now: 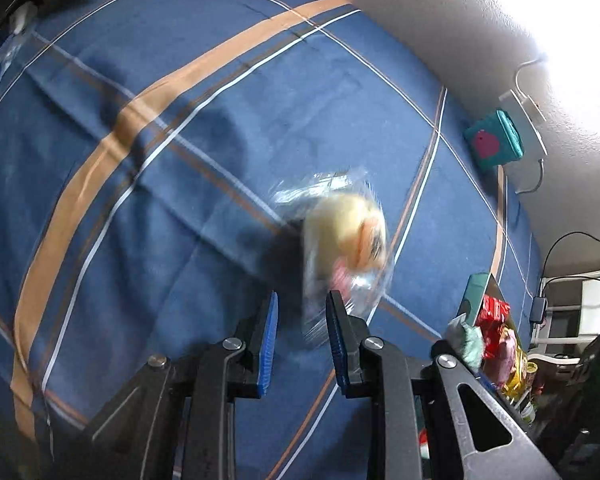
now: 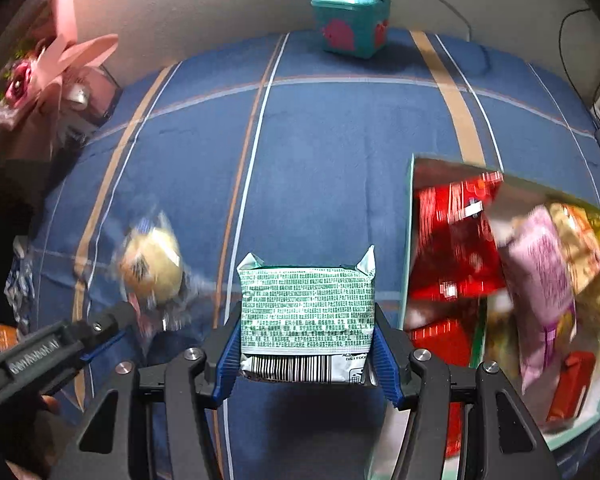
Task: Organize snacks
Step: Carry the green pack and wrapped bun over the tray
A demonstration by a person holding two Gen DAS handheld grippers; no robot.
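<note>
Overall: bed (image 2: 320,140) w/ blue sheet, tan and white stripes; snacks handled over it; both views motion-blurred.
Far left: pink bouquet (image 2: 40,80) against the wall, off the bed's left edge.
Left tongs (image 1: 303,296): pointing steeply down over the sheet; jaws drawn together, clamped on the clear wrapper's edge as far as the blur allows.
Bun pkt (image 1: 346,232): pale round bun in clear wrap w/ pink-orange print, hanging just beyond the left tongs' tips; dark shadow on the sheet beneath, so it appears clear of the bed.
Right tongs (image 2: 307,316): centre of view, jaws clamped on either side of the green pkt, blue pads pressing its edges.
Green pkt (image 2: 306,288): white w/ dense green print, barcode at its near end; held above the sheet, just left of the box.
Teal tin (image 2: 350,24): pink shapes on its sides; far edge of the bed, against the wall, well apart from both tongs.
Box (image 2: 410,240): teal-walled, open, right side of the bed.
Box contents: red pkts (image 2: 456,240), pink pkt (image 2: 540,264), yellow-gold wrappers; jumbled, print unreadable.
</note>
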